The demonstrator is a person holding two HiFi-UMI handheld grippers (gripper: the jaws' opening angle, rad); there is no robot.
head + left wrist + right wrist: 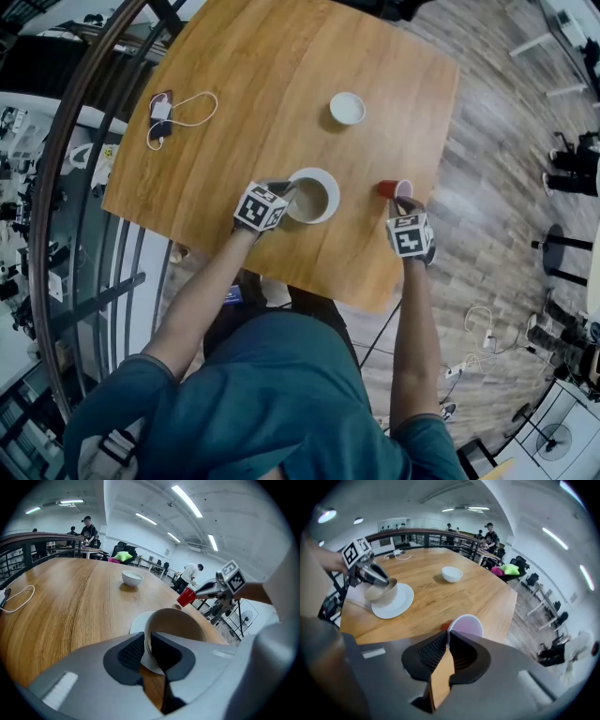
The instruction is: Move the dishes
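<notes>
Left gripper (147, 651): jaws closed onto the near rim of the beige bowl (180, 625), one pad inside the wall and one outside, the wall pinched thin between them. The bowl is at the near middle of the wooden table (272, 84), over the white plate (137, 622); in the left gripper view it looks tipped toward the jaws, and whether its base rests fully on the plate cannot be told. From the head view the same gripper (284, 190) meets the bowl (311, 199) at its left edge. Right gripper (446, 644): jaws pressed on the rim of the red cup (466, 625), the rim caught between the pads at the jaw tips and the cup's pale mouth turned toward the camera. The cup (394, 189) is near the table's right edge, to the right of the plate (330, 187) and apart from it; it is tilted, its base pointing away from the gripper (405, 202). A small white bowl (347, 108) stands alone farther up the table, well apart from both grippers. A phone (159, 112) with a looped white cable (192, 108) lies at the far left corner
</notes>
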